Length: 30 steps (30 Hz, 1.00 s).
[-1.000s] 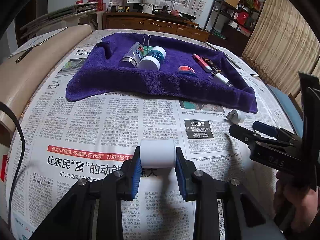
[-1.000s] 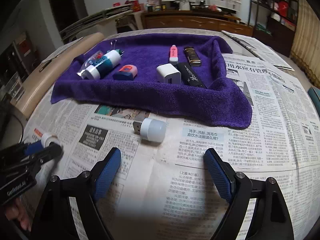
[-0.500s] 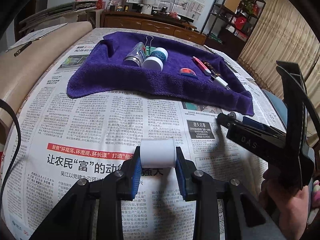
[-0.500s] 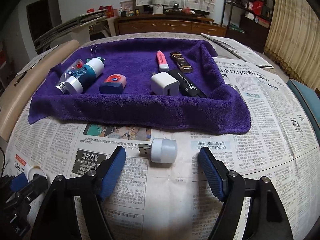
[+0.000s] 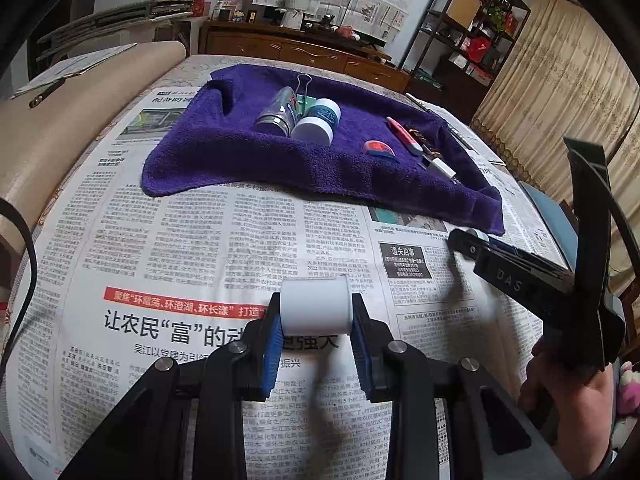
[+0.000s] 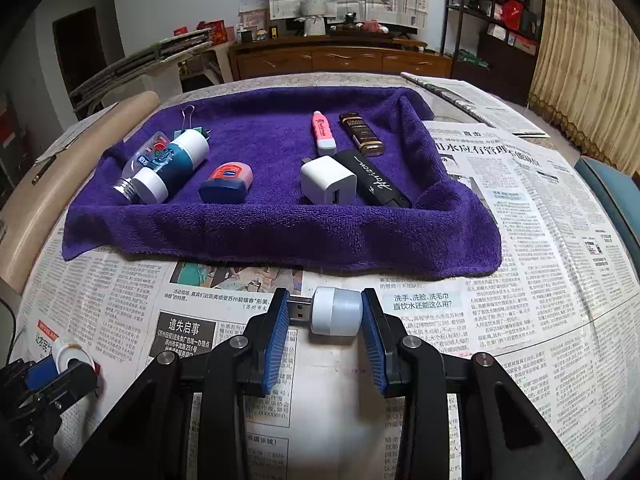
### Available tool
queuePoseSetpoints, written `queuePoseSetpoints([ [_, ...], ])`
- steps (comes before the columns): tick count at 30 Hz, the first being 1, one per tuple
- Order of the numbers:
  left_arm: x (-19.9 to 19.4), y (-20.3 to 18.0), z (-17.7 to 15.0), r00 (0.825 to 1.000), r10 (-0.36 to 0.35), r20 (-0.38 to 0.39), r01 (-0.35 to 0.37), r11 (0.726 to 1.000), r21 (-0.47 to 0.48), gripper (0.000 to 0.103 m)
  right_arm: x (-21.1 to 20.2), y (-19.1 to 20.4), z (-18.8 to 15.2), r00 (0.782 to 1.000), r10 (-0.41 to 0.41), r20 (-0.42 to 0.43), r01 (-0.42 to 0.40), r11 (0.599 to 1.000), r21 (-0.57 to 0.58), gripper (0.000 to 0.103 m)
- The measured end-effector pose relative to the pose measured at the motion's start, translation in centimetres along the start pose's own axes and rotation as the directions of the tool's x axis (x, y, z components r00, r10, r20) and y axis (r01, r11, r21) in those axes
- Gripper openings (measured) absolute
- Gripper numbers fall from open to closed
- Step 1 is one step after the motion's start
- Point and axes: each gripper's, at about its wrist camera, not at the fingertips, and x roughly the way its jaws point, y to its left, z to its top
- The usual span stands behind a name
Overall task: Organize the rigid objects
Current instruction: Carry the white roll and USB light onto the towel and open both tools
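My left gripper (image 5: 316,314) is shut on a white plastic roll (image 5: 315,308) and holds it just above the newspaper, short of the purple towel (image 5: 240,160). It also shows at the lower left of the right wrist view (image 6: 70,360). My right gripper (image 6: 326,314) has closed around a small white USB night light (image 6: 334,315); the right pad touches its dome and the left pad is at the plug tip. In the left wrist view the right gripper (image 5: 472,240) sits at the towel's near right corner.
On the towel (image 6: 280,236) lie a teal-and-white bottle (image 6: 172,168), a clear bottle, a binder clip (image 6: 186,114), a blue-red tin (image 6: 226,182), a white charger (image 6: 328,180), a black stick (image 6: 372,178), a pink tube (image 6: 322,130) and a brown case (image 6: 362,134). Newspaper covers the table.
My right gripper has moved forward and closed its jaws around the USB night light. My left gripper has kept hold of the white roll with little movement.
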Motion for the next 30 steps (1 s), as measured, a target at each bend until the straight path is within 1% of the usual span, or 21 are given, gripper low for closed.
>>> queuePoseSetpoints([
  [4,-0.5,0.2,0.5,1.0,-0.022,0.019,0.022,1.0,0.002,0.029,-0.5,-0.6,-0.3,1.0,0.021,-0.002,-0.021,1.0,0.005,0.036],
  [6,-0.8,0.2,0.8,0.999,-0.019,0.026,0.019,1.0,0.006,0.029,-0.9,-0.8,-0.5,1.0,0.025,0.0,-0.025,1.0,-0.004,0.036],
  [8,-1.1,0.2,1.0,0.999,-0.032,0.03,0.032,0.999,0.003,0.029,-1.4,-0.9,-0.7,0.999,0.034,0.003,-0.034,0.999,-0.017,0.036],
  [10,-1.3,0.1,1.3,0.999,-0.025,0.036,0.024,1.0,0.014,0.029,-1.8,-1.1,-0.7,0.999,0.05,-0.002,-0.05,0.998,-0.027,0.036],
  [11,-1.2,-0.1,1.5,0.999,-0.021,0.036,0.02,1.0,0.022,0.029,-2.3,-1.3,-0.7,0.997,0.075,0.013,-0.075,0.997,-0.025,0.036],
  [13,-1.2,-0.5,1.9,0.999,-0.018,0.037,0.016,0.999,0.034,0.029,-2.9,-1.4,-0.6,0.998,0.065,0.023,-0.063,0.997,-0.048,0.036],
  [18,-1.1,-1.4,3.5,0.999,-0.023,0.046,0.02,0.998,0.067,0.029,-3.5,-2.2,0.1,0.994,0.099,0.035,-0.097,0.994,-0.052,0.036],
  [23,-0.5,-2.2,6.7,0.998,-0.022,0.052,0.017,0.995,0.094,0.029,-3.3,-2.7,2.5,0.992,0.122,0.038,-0.119,0.99,-0.075,0.036],
  [27,0.2,-2.8,9.6,0.998,-0.02,0.059,0.013,0.993,0.114,0.029,-3.1,-2.6,5.5,0.988,0.142,0.06,-0.136,0.986,-0.097,0.036],
  [30,1.0,-2.9,11.9,0.998,-0.033,0.055,0.026,0.993,0.119,0.029,-2.5,-2.5,7.5,0.985,0.164,0.061,-0.157,0.982,-0.106,0.036],
])
